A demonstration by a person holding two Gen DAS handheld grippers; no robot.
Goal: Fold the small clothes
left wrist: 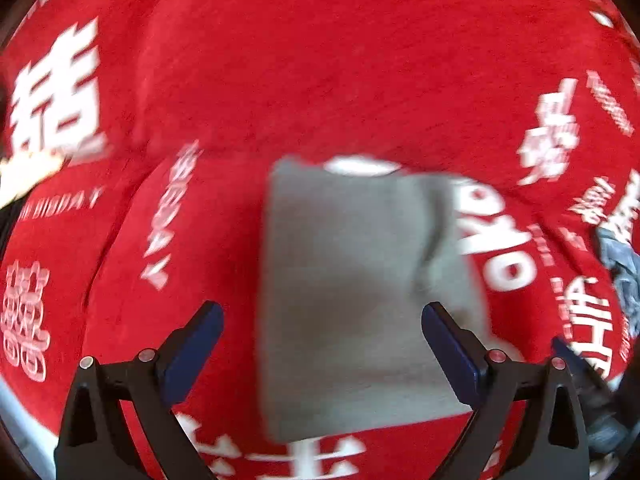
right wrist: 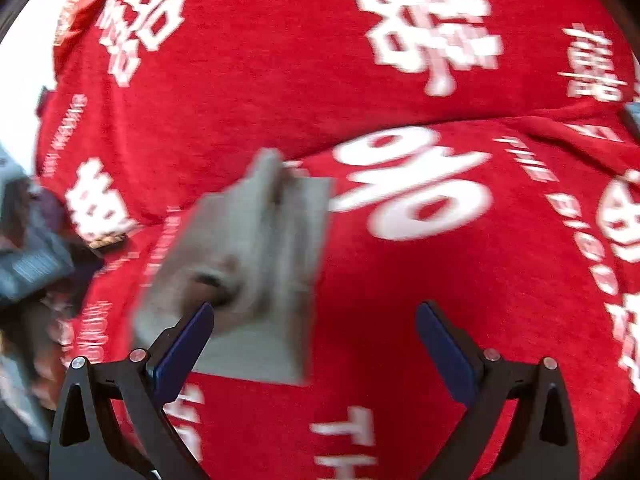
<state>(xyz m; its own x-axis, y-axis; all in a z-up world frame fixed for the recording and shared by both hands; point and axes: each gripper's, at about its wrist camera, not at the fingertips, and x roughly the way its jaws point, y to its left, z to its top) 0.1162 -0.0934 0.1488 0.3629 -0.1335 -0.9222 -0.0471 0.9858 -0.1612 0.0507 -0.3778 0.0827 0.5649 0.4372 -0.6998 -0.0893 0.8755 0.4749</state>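
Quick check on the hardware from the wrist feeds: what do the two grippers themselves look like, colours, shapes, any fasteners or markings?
Both match. The left gripper and right gripper each have two flat dark-blue finger pads on angular black frames with triangular cut-outs. Round silver fasteners, some with a reddish centre, sit at the joints. No cables, labels or sleeves are visible.

Grey garment (left wrist: 360, 288) matt soft knit; red cloth (left wrist: 320, 80) fuzzy, white print
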